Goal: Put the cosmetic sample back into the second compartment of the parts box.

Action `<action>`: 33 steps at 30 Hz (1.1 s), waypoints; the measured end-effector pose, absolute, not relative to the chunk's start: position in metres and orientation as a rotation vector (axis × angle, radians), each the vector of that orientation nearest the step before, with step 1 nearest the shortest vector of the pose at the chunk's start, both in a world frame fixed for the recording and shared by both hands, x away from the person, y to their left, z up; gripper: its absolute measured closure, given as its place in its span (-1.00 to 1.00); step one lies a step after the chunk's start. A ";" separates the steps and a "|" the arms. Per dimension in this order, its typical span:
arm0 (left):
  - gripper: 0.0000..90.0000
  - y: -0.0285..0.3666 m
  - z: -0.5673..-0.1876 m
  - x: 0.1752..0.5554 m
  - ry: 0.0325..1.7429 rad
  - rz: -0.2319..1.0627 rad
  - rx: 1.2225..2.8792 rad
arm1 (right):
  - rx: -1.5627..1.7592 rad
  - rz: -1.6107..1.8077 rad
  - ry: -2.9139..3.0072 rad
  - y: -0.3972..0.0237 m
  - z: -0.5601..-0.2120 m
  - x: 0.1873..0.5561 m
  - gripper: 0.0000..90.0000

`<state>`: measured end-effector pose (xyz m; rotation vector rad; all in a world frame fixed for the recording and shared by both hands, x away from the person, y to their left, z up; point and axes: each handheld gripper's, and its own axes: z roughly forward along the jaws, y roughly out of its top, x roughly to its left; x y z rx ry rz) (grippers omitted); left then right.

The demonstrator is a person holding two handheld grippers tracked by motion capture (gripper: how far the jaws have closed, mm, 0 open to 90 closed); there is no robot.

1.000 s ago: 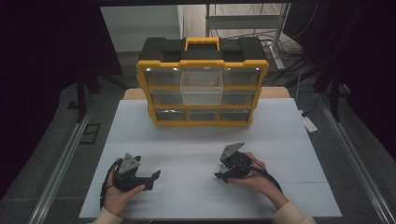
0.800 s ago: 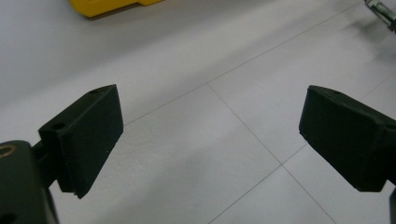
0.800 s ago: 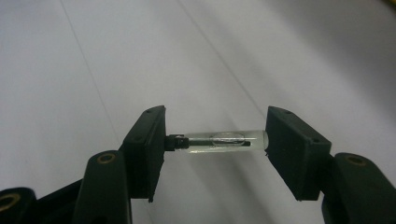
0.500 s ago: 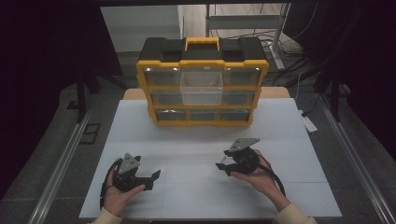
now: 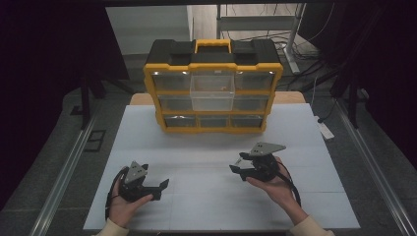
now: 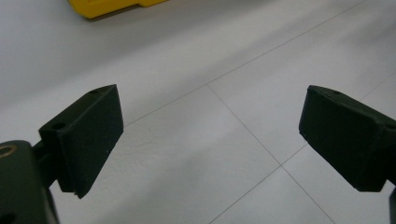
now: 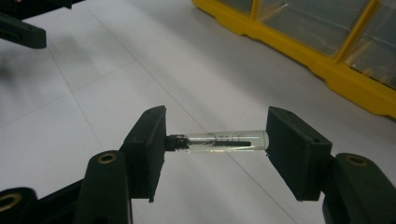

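A small clear glass vial with a black cap (image 7: 218, 141) lies crosswise between the two black pads of the right gripper (image 7: 215, 147), pinched end to end, cap against one pad and base against the other, held above the white table top (image 7: 84, 93). In the high view the right gripper (image 5: 240, 166) sits in the person's right hand (image 5: 275, 184), off the surface. Across the table stands a yellow and black organiser case with clear drawers (image 5: 213, 88); its middle clear drawer (image 5: 212, 92) juts forward. The left gripper (image 6: 210, 135) rests low over the table, jaws spread wide with nothing between them.
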<state>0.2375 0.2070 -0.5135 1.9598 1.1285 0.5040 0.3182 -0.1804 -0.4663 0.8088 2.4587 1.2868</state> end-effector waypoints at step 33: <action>-0.84 0.206 -0.513 0.238 1.129 0.505 1.959 | 0.772 1.447 2.253 -0.186 -0.423 0.300 -0.11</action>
